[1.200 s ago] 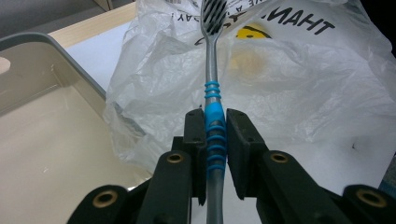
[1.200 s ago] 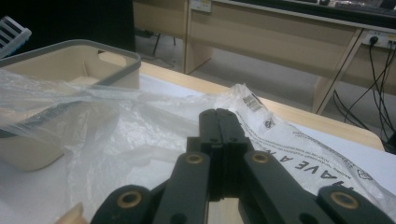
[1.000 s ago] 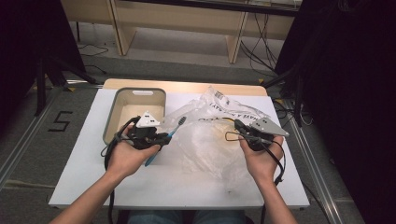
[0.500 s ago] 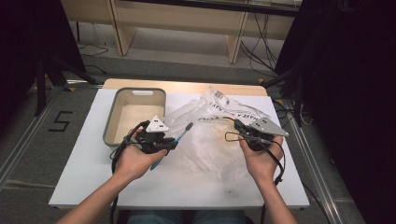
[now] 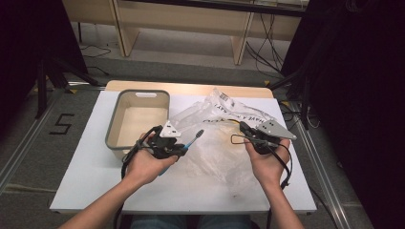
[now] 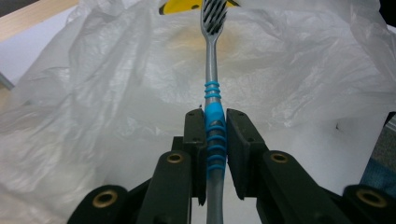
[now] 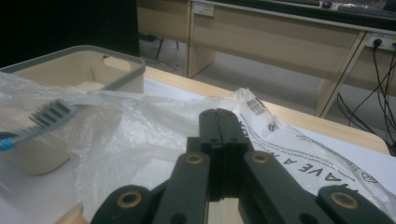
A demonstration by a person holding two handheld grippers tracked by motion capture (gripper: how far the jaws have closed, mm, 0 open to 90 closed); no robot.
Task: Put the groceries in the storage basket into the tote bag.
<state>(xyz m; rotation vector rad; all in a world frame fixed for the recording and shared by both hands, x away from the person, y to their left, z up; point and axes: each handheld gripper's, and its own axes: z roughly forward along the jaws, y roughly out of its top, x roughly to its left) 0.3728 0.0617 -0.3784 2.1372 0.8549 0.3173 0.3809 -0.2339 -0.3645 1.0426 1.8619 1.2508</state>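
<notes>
A blue and grey toothbrush [image 5: 192,140] is clamped by its blue grip in my left gripper [image 5: 184,148], bristle head pointing at a crumpled clear plastic bag [image 5: 215,155]. In the left gripper view the toothbrush [image 6: 212,88] rises from between the jaws of the gripper [image 6: 215,122], its head against the bag [image 6: 116,93], and something yellow [image 6: 182,5] shows through the plastic. My right gripper [image 5: 243,128] sits at the bag's right side. Its jaws are pressed together in the right gripper view [image 7: 218,114], apparently pinching a fold of the bag [image 7: 140,126]. The brush head [image 7: 51,114] shows at the left.
A grey-rimmed beige bin [image 5: 138,93] stands empty at the table's back left, close behind my left hand, and appears in the right gripper view [image 7: 93,51]. The white tabletop [image 5: 90,157] has bare room at front and left. Wooden furniture and cables lie beyond.
My left gripper has carried the toothbrush to the right, away from the bin and up to the bag. The right gripper has stayed in place.
</notes>
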